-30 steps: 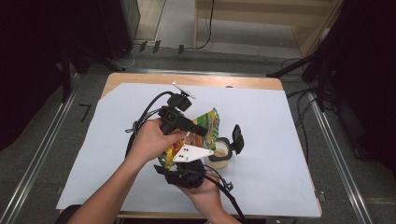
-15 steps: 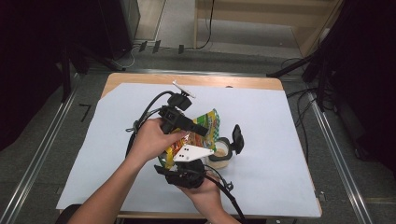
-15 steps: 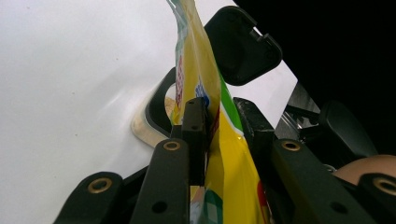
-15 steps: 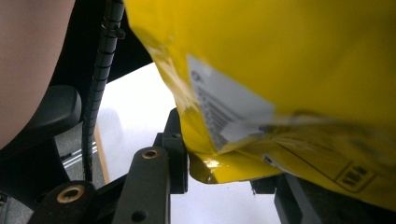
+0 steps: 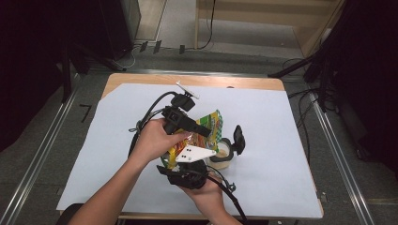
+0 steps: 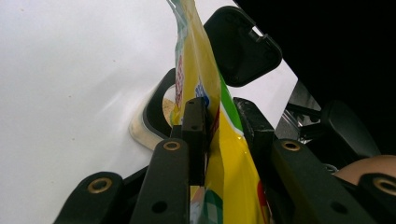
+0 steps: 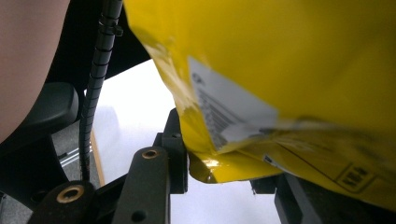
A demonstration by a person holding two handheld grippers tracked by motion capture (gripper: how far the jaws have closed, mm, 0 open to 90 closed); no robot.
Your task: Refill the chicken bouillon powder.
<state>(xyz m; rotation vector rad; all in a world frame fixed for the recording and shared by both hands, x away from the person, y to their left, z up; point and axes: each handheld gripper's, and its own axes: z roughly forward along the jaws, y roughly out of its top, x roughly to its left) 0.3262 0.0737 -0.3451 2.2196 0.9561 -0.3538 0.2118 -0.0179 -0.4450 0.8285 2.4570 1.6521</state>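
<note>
Both tools clamp the yellow snack bag [image 5: 206, 129] at frame centre: left tool [image 6: 219, 116] near its mouth, right tool [image 7: 219, 172] at its base. Tilted off the open jar [image 5: 224, 151], contents could spill onto the counter [image 5: 291, 140].

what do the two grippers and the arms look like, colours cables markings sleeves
Both grippers, left and right, are black with two flat jaws fixed by brass-coloured rivets. A black cable trails from the left one; the right one carries a pale three-cornered plate with dark dots. Forearms are bare, no sleeves.
</note>
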